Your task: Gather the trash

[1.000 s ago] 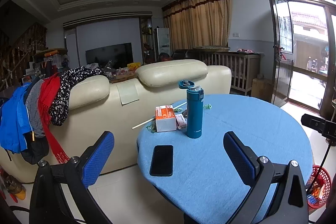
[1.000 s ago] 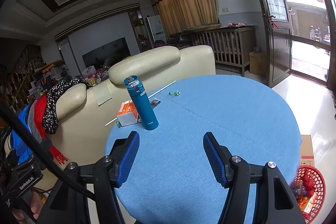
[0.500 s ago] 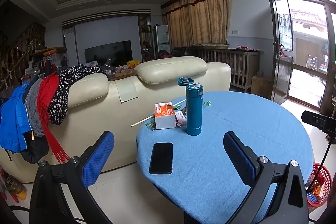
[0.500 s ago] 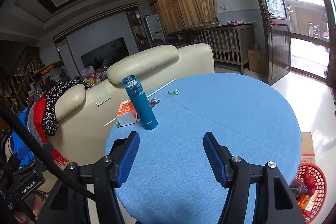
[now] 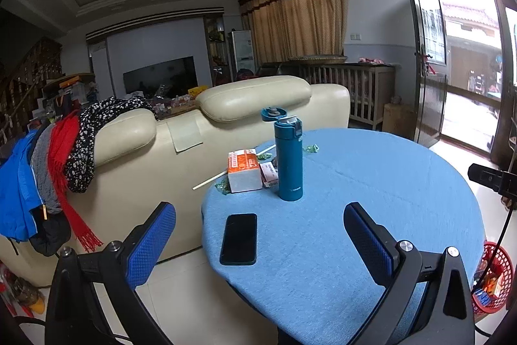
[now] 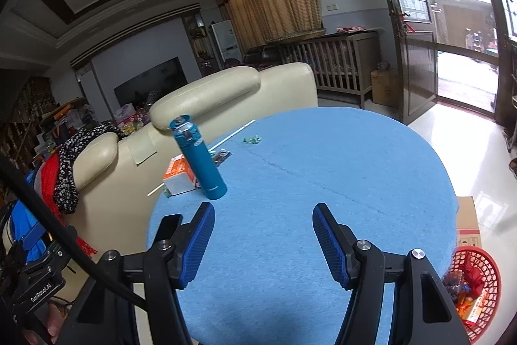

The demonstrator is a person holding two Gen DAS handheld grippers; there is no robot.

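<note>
Left wrist view: the left tool (image 5: 258,235) is spread wide, with nothing between its blue pads (image 5: 152,243). It hangs above the near edge of the round counter (image 5: 371,189), which is covered in blue cloth. A black phone (image 5: 239,239) lies flat on the counter between the two fingers. Farther back a teal flask (image 5: 290,160) stands upright with its lid flipped open. Just left of the flask sits an orange and white box (image 5: 244,171). Small wrappers (image 5: 269,172) lie between box and flask, a green wrapper (image 5: 311,147) lies just right of the flask, and a white stick (image 5: 232,167) juts past the counter edge behind the box. A red basket (image 5: 496,277) holding trash stands on the floor at the right.

Right wrist view: the right tool (image 6: 263,244) is likewise spread wide and empty, above the bare near part of the counter (image 6: 339,170). The flask (image 6: 200,158), box (image 6: 177,175) and green wrapper (image 6: 252,139) lie well ahead, at the far left. The red basket (image 6: 473,286) stands on the floor at lower right, beside a cardboard carton (image 6: 467,223). A cream sofa (image 6: 226,86) stands behind the counter.
</note>
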